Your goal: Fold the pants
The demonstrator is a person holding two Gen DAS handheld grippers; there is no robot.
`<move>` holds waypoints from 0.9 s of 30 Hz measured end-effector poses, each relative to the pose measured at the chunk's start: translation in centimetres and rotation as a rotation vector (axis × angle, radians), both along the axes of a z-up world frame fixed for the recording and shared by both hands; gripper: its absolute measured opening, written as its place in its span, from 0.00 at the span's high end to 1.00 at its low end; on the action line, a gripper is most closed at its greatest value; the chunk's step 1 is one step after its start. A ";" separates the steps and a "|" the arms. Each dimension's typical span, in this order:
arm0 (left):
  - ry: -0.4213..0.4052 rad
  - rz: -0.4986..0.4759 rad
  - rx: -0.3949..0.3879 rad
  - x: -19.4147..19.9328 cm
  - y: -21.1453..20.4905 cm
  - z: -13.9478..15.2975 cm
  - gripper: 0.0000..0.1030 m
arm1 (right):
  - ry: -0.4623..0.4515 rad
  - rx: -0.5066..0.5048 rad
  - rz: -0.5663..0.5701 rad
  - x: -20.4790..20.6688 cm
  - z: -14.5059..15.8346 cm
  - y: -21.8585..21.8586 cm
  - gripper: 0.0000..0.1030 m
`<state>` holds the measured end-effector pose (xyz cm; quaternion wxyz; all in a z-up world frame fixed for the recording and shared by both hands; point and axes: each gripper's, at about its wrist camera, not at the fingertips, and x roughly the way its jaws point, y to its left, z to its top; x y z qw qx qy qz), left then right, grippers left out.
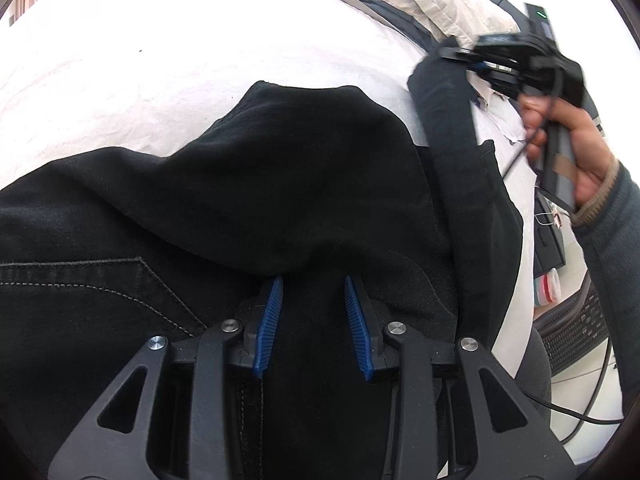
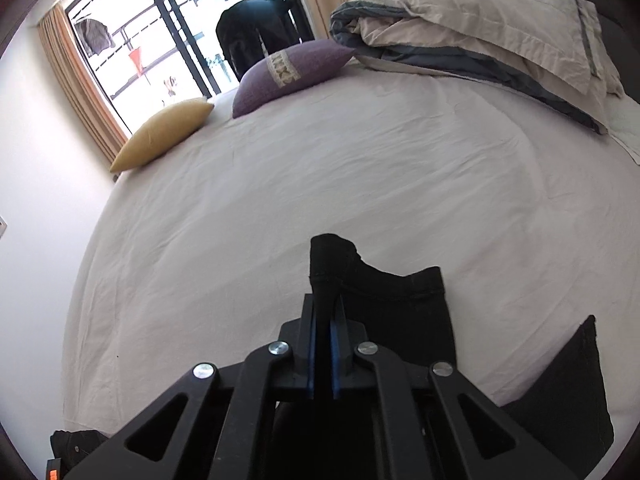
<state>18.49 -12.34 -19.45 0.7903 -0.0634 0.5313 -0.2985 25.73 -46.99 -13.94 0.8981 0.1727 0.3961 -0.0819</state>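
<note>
Hem of the pants [image 2: 332,264] sits pinched in your right gripper [image 2: 324,354]; left gripper [image 1: 314,320], jaws part-open over the cloth, grips nothing certain.

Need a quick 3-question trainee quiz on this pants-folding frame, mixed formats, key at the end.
1. True or false: the right gripper is shut on a hem of the black pants.
2. Which cushion lies nearer the window: A) yellow cushion B) purple cushion?
3. Fill in: the pants lie on a white ___.

Key: 1 true; 2 A; 3 bedsheet.
</note>
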 end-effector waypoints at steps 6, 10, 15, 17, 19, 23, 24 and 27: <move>0.008 0.011 0.009 0.3 0.0 -0.5 0.70 | -0.176 0.081 -0.174 -10.1 2.7 -5.9 0.94; 0.001 0.015 0.040 0.6 -0.5 -0.1 0.70 | -0.261 0.135 -0.279 -16.5 2.0 -9.1 0.94; -0.019 0.024 0.076 0.0 -2.0 0.0 0.70 | -0.282 0.185 -0.385 -21.3 -1.1 -11.2 0.94; -0.026 0.023 0.088 -0.2 -2.4 0.1 0.70 | -0.290 0.203 -0.400 -22.3 -2.0 -11.6 0.94; -0.028 0.026 0.099 -0.4 -2.8 -0.1 0.70 | -0.305 0.214 -0.410 -23.0 -2.2 -11.8 0.94; -0.032 0.040 0.113 -0.8 -3.5 0.0 0.70 | -0.357 0.207 -0.397 -23.9 -1.2 -12.0 0.94; -0.035 0.043 0.120 -0.9 -3.8 0.0 0.70 | -0.365 0.205 -0.400 -24.1 -0.9 -12.2 0.94; -0.043 0.050 0.137 -1.3 -4.5 0.1 0.68 | -0.379 0.229 -0.453 -25.6 -1.4 -13.4 0.94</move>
